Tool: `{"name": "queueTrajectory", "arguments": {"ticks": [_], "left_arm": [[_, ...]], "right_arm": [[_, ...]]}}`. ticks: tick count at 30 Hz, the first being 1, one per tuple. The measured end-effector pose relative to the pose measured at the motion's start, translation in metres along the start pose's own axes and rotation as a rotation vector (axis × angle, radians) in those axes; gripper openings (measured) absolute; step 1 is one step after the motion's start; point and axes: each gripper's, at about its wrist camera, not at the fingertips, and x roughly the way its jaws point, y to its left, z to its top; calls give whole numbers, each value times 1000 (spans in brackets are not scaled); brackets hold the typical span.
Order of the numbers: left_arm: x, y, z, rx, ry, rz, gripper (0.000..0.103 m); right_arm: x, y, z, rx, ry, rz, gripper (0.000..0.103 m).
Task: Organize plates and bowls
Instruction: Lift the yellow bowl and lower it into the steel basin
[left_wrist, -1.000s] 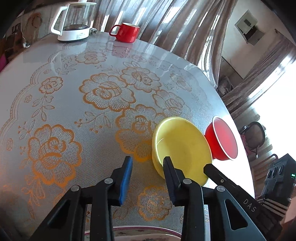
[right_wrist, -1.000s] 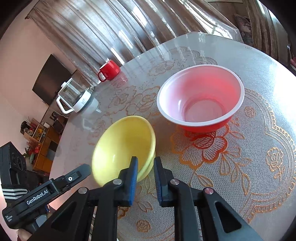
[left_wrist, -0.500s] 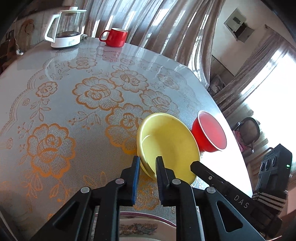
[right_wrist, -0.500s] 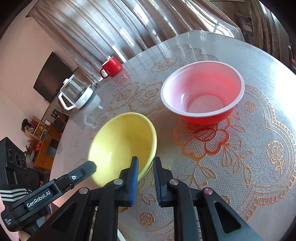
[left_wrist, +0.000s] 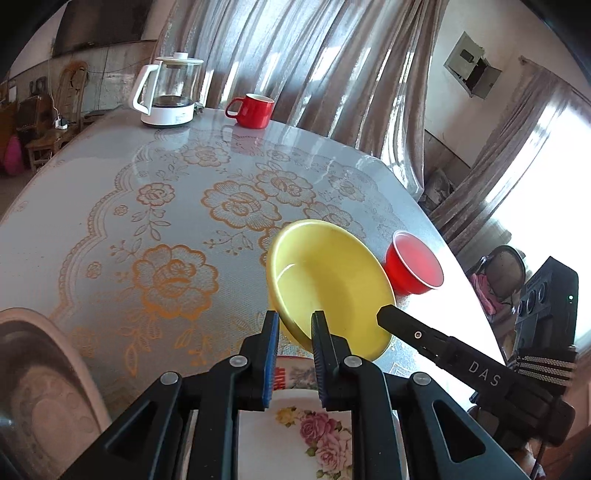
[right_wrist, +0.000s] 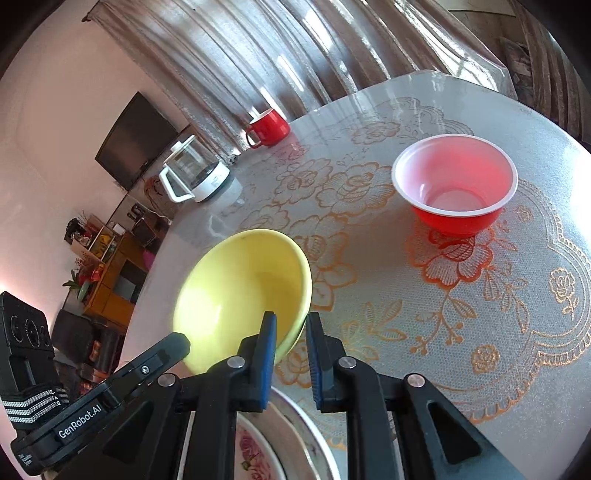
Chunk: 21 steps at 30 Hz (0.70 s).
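Left wrist view, entry 1, risks. Yellow bowl (left_wrist: 328, 284) is off the surface (left_wrist: 122, 206), tilted, carried by its rim from 2 sides: the left gripper (left_wrist: 293, 325) has its fingers pinched narrow on the near-left rim, the right gripper (right_wrist: 291, 332) has its fingers pinched narrow on the opposite rim. Judged hazards, largest first:
- Unequal travel of the 2 hands would twist the bowl out of 1 pinch; it would then swing on the other and may drop.
- Each hold takes only a thin strip of smooth, curved rim, so a slip is likely if the tilt grows.
- The bowl hangs just over the edge of the flowered plate (left_wrist: 314, 432); a drop or a hard set-down could chip either piece.
- A wide swing to the side could knock the red bowl (right_wrist: 456, 184), which stands apart on the surface.

Entry 2, counts, largest item to smallest:
- Surface with orange flower-patterned cloth: 1.
- Pale basin-like vessel (left_wrist: 40, 387) at the near-left edge: 1, only partly seen.
- Flowered plate: at least 1; the right wrist view shows a second rim under it, so possibly 2, not certain.
- Glass kettle (left_wrist: 168, 92): 1.
- Yellow bowl: 1, held in the air.
- Red bowl: 1, upright, empty.
- Red mug (left_wrist: 253, 110): 1, beside the kettle at the far edge.
- Grippers: 2.
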Motion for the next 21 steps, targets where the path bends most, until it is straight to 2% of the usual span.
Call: {"name": "queueTrajectory", "arguments": {"ticks": [10,21], "left_arm": [[-58,37,-23,-49,-82,56,18],[-105,88,-58,-144,-121,115,18]], "right_arm": [[-2,60,-24,-106,31,92,15],[14,112,-57,-191,98,157,15]]}}
